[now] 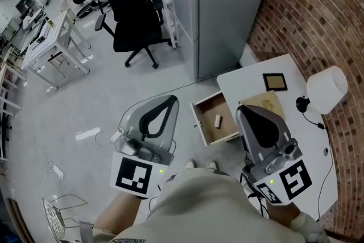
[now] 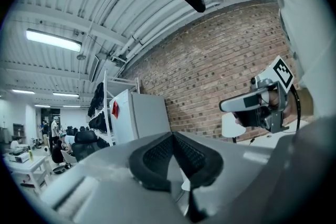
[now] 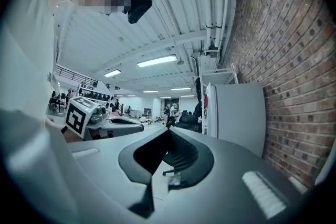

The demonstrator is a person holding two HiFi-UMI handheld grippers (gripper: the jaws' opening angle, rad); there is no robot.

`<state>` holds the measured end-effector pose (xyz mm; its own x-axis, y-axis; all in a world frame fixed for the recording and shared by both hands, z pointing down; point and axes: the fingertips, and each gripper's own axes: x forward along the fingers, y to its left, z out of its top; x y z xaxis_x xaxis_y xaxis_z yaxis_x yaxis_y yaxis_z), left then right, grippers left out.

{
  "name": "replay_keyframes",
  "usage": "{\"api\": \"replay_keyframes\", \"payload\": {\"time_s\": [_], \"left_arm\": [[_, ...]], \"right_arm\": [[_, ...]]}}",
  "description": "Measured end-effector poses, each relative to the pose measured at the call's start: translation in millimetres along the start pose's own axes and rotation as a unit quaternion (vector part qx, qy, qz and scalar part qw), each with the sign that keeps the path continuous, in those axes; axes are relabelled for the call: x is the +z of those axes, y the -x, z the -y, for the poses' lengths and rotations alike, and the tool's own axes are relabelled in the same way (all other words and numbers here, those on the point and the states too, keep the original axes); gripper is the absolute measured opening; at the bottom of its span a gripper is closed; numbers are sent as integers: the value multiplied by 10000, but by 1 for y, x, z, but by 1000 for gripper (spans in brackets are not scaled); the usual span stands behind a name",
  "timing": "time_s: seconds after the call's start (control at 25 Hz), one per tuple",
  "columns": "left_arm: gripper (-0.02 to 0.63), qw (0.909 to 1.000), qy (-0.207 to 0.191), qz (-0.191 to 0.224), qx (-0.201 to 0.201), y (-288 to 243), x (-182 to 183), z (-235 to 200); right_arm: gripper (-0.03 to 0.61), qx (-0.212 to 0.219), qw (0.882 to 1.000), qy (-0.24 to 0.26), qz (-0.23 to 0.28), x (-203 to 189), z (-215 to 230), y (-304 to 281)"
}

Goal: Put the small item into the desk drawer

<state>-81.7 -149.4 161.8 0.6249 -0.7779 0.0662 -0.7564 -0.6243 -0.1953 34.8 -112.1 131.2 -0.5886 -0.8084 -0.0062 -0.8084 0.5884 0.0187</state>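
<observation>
Placing looks done — small item lying inside the open drawer of the desk. Left tongs and right tongs both pressed together, empty, touching neither. Next, probably — pushing the drawer front squarely shut.

The grey right gripper with black ribbed pads is seen with its jaws brought together, nothing held between them. At the left, the grey left gripper with its marker cube is seen. A tall white cabinet is set against a red brick wall.
</observation>
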Motion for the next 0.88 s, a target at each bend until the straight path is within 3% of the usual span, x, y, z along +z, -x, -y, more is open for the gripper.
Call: {"api": "replay_keyframes", "payload": {"time_s": [0.4,0.64,0.88], "left_arm": [[3,9957,619,-691,61,-19,-75,8],[3,9964,252,-810,-50,-27,-85,4],[3,9939,745,-800,127,-34,-80,6]], "right_arm": [[2,-188,9973,-426,-568,-80,25,-14],[2,-246,9950,-544,-795,-98,38,-17],[2,-275,9951,-515,-798,-101,50,-18]]}}
